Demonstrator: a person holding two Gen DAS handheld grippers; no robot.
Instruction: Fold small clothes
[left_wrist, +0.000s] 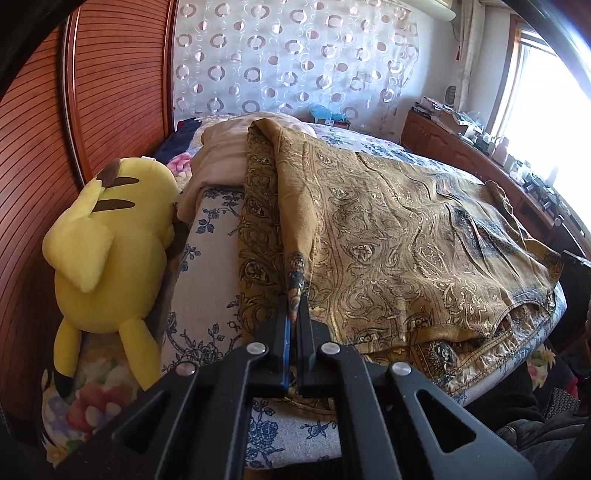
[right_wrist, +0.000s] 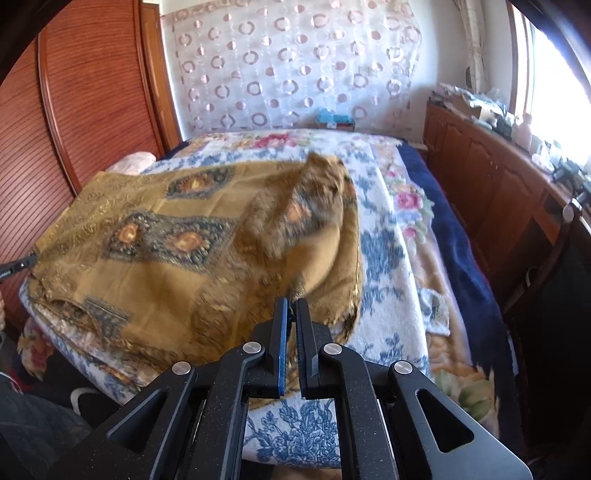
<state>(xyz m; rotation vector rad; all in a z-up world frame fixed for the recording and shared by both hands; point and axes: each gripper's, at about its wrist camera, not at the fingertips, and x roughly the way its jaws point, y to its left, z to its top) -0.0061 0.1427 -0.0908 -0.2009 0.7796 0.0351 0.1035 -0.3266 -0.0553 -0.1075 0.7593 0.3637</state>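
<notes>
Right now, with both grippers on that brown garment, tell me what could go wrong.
The left gripper pinches only a narrow edge of the brown garment, so it may slip out. The right gripper holds a blurred, loose flap that could bunch the fold. The yellow plush toy lies close and might get dragged.

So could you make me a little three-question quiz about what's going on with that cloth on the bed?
1. True or false: the left gripper is shut on a fold of the golden patterned garment.
2. Which toy lies beside the bed's edge in the left wrist view? A) a brown bear B) a yellow plush toy C) a red car
3. Fill in: the garment lies on a blue-and-white ______ bedcover.

Key:
1. True; the cloth is pinched between its pads and pulled up into a ridge.
2. B
3. floral
</notes>
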